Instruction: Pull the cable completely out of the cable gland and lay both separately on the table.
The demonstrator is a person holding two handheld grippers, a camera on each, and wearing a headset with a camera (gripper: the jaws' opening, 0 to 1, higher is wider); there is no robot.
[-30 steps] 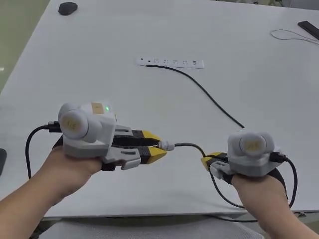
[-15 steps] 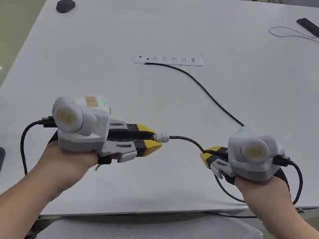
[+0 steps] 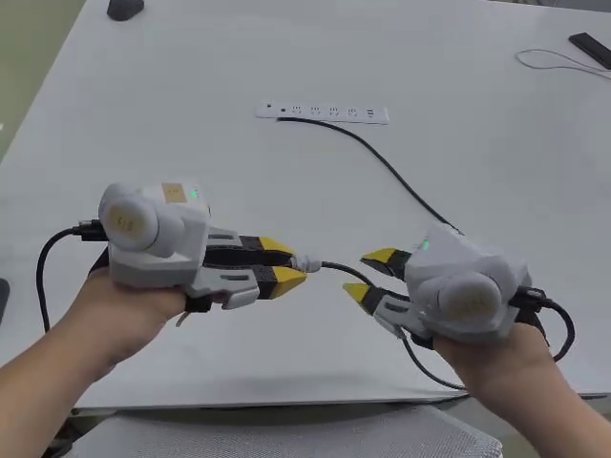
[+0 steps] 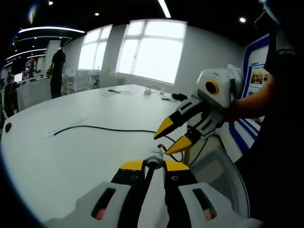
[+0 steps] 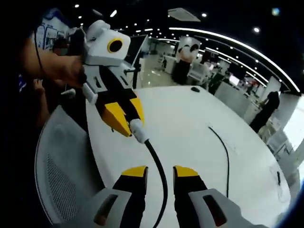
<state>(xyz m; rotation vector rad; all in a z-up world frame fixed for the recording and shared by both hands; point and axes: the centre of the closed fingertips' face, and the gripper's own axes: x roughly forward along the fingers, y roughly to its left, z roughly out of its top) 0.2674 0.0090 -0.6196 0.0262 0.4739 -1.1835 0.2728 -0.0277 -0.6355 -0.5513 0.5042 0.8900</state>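
I have my left tool (image 3: 296,264) clenched on the white cable gland (image 3: 307,263) above the surface (image 3: 286,181), my right tool (image 3: 359,274) released, jaws apart around the black cable (image 3: 339,268) leaving it.

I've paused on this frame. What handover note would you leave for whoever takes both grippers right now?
Left gripper: shut on the cable gland, which it holds up off the table.
Right gripper: open, with a jaw on either side of the black cable and not clamping it.
Done: nothing is finished. The cable is not out of the gland yet, and neither part is lying on the table.
Left to do: probably close the right gripper on the cable near the gland, pull it fully out, then lay the cable and gland apart on the table.
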